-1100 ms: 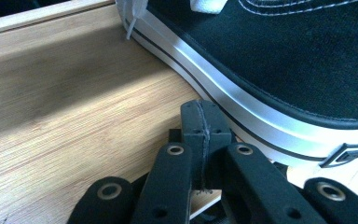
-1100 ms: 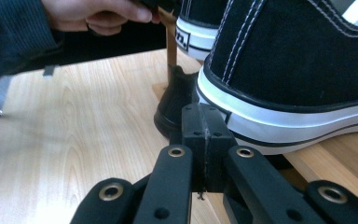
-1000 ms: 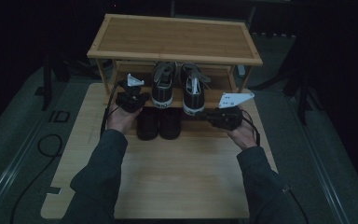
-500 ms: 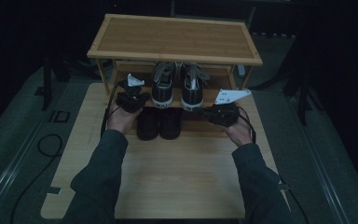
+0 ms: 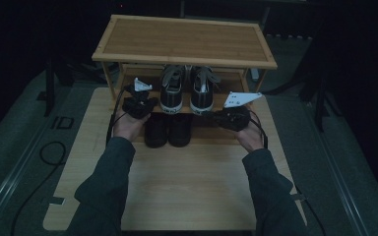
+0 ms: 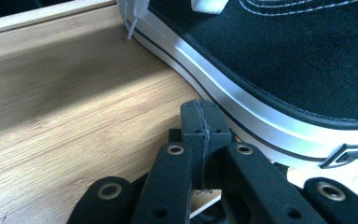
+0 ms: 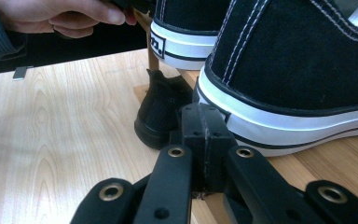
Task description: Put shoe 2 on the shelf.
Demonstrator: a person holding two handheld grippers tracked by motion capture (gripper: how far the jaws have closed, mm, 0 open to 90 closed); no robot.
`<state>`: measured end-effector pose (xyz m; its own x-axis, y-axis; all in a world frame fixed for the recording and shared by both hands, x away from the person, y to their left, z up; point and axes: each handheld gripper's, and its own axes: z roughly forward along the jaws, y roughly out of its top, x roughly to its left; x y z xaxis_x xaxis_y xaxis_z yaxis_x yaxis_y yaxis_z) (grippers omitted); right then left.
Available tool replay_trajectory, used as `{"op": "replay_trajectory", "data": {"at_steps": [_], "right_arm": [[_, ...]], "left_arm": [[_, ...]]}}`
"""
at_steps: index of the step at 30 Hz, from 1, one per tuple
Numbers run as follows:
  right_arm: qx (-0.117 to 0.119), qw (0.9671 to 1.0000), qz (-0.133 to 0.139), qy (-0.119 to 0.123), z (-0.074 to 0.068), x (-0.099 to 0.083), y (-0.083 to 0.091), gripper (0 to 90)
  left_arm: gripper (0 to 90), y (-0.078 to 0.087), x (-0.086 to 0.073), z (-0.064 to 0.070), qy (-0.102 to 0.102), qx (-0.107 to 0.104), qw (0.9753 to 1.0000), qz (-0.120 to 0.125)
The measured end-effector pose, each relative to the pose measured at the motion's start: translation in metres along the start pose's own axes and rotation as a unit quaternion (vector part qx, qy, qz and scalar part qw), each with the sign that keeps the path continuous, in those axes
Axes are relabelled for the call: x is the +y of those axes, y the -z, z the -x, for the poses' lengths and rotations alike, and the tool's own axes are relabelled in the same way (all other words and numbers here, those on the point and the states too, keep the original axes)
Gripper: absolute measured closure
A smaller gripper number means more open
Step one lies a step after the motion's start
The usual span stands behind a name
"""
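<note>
Item: black-white sneaker pair on rack's lower shelf, w/ L gripper & R gripper jaws pressed together, empty, flanking soles—you open both before pushing in evenly.

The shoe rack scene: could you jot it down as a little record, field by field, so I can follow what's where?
Rack: wooden shoe rack on a wooden table
Middle shelf: pair of black-and-white sneakers, heels toward the person
Below: pair of plain black shoes
Left gripper: jaws shut, empty, beside the left sneaker's sole
Right gripper: jaws shut, empty, beside the right sneaker's sole
</note>
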<state>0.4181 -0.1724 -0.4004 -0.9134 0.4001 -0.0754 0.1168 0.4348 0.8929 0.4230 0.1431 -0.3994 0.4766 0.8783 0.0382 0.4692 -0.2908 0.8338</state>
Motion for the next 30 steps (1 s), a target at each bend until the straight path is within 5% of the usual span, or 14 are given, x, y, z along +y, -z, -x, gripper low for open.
{"op": "replay_trajectory", "data": {"at_steps": [3, 30], "right_arm": [[-0.023, 0.9997, -0.005, -0.011, 0.0038, -0.0027, -0.0019, 90.0], [-0.025, 0.9993, -0.005, -0.026, 0.0048, -0.0097, 0.0059, 90.0]], "left_arm": [[90.0, -0.0001, -0.0002, 0.0003, 0.001, 0.000, 1.0000, 0.001], [90.0, -0.0040, 0.0020, -0.0004, 0.021, -0.016, 0.9996, 0.008]]}}
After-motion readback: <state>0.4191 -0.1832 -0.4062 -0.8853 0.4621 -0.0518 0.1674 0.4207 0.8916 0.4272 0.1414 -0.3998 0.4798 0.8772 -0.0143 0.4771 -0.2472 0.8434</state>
